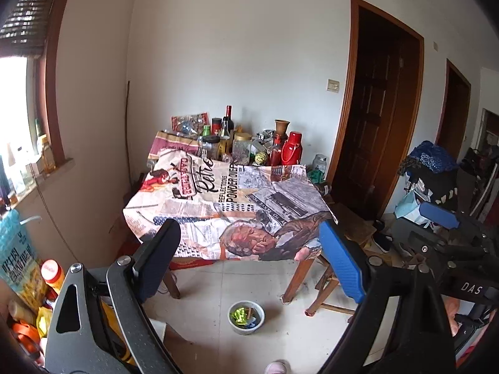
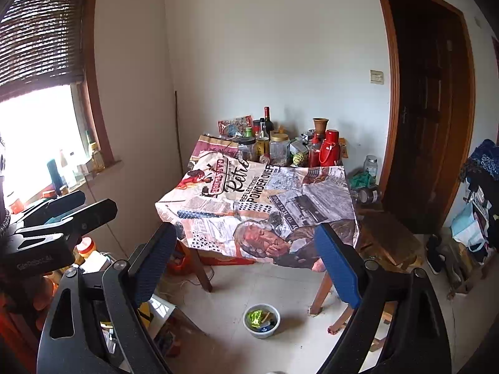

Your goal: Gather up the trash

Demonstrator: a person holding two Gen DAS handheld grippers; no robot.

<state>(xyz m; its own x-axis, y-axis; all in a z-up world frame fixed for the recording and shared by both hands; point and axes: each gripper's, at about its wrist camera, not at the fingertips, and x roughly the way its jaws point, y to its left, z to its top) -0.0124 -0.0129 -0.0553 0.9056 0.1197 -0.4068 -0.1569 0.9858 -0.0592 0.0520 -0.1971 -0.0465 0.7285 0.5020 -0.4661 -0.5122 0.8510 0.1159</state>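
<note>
A small grey bowl (image 1: 246,317) stands on the tiled floor in front of the table; it holds green and blue wrapper scraps (image 1: 238,314). It also shows in the right wrist view (image 2: 261,320). My left gripper (image 1: 249,258) is open and empty, held well above and short of the bowl. My right gripper (image 2: 248,258) is open and empty too, at about the same height. The right gripper shows at the right of the left wrist view (image 1: 436,215), and the left gripper at the left of the right wrist view (image 2: 62,205).
A wooden table (image 1: 293,280) under a newspaper-print cloth (image 1: 224,205) carries several bottles and jars (image 1: 243,146) and a red flask (image 1: 291,151) at its back. A wooden stool (image 1: 327,293) stands right of it. Bags and bottles (image 1: 28,265) crowd the left floor; clutter (image 1: 430,184) sits right.
</note>
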